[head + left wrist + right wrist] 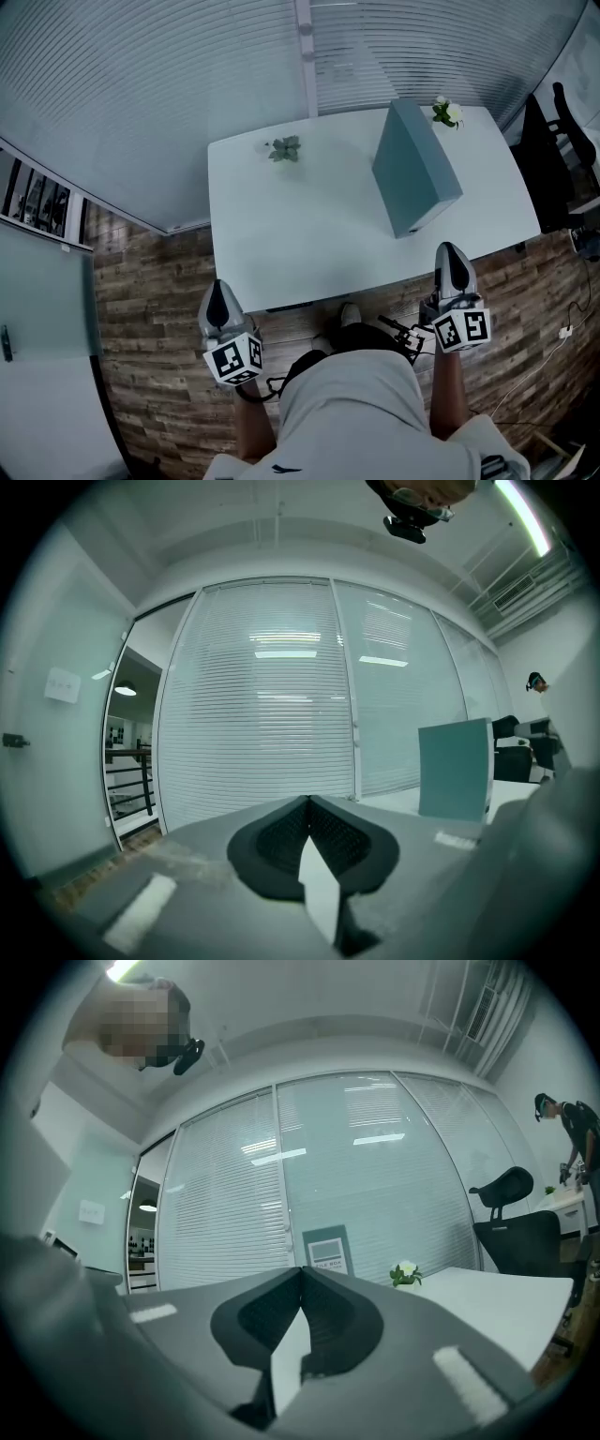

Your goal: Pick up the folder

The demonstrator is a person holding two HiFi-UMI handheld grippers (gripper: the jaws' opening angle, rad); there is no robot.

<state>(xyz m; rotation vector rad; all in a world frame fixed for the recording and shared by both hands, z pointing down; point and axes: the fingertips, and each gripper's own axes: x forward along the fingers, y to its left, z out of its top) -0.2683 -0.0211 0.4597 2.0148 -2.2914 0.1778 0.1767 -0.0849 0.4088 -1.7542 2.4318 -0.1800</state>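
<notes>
The folder (412, 169) is a tall teal box file that stands upright on the right part of the white table (300, 234). In the left gripper view the folder (457, 768) shows far to the right. In the right gripper view the folder (328, 1249) shows spine-on, straight ahead, with a label. My left gripper (222, 305) is shut and empty, off the table's front left corner over the floor; its tips (307, 799) meet. My right gripper (454, 267) is shut and empty at the table's front edge, just short of the folder; its tips (301, 1269) meet too.
A small potted plant (447, 112) stands behind the folder, also in the right gripper view as the plant (405, 1274). Another sprig (284, 148) lies at the table's back left. A black office chair (562, 141) stands right of the table. Blinds and glass walls lie beyond.
</notes>
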